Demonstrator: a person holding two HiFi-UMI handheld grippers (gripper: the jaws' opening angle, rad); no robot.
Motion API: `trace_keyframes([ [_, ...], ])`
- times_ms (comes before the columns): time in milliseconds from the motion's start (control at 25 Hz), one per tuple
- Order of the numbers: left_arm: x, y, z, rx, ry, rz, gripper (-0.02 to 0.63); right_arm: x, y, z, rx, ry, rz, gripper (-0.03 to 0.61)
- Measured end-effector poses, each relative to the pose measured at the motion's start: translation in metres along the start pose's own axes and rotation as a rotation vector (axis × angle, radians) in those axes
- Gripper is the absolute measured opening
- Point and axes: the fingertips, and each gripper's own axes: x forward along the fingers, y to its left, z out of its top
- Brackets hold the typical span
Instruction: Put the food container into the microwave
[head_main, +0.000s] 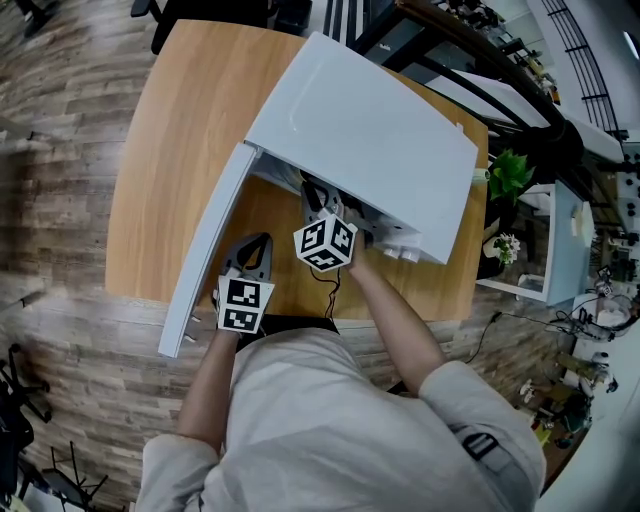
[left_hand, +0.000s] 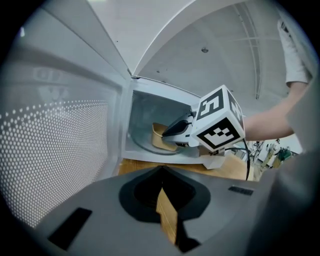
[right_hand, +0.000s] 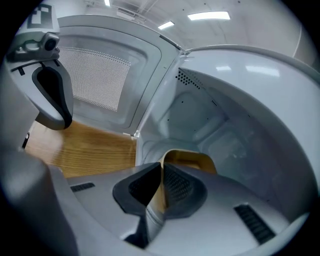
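Observation:
The white microwave (head_main: 370, 130) stands on a wooden table (head_main: 190, 130) with its door (head_main: 205, 260) swung open to the left. A tan paper food container (left_hand: 159, 136) sits inside the cavity on the glass turntable. My right gripper (right_hand: 162, 170) reaches into the cavity, shut on the container's near rim (right_hand: 192, 159); the left gripper view shows it (left_hand: 167, 133) at the container. My left gripper (left_hand: 161, 174) hangs in front of the open door, jaws together with nothing held; it shows at the upper left of the right gripper view (right_hand: 50, 95).
The open door's perforated window (left_hand: 55, 145) stands close on the left of my left gripper. A bare strip of table (right_hand: 85, 145) lies between door and cavity. Wood floor (head_main: 60, 170) surrounds the table; a plant (head_main: 510, 175) and shelving stand at the right.

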Motion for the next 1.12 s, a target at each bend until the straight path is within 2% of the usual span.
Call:
trace_keyframes([
  [920, -0.004, 0.004, -0.003, -0.034, 0.0, 0.047, 0.012, 0.016, -0.007, -0.001, -0.014, 0.013, -0.02, 0.028],
  [1120, -0.004, 0.005, -0.003, -0.033, 0.003, 0.048, 0.012, 0.017, -0.006, 0.001, 0.013, 0.003, -0.016, 0.053],
])
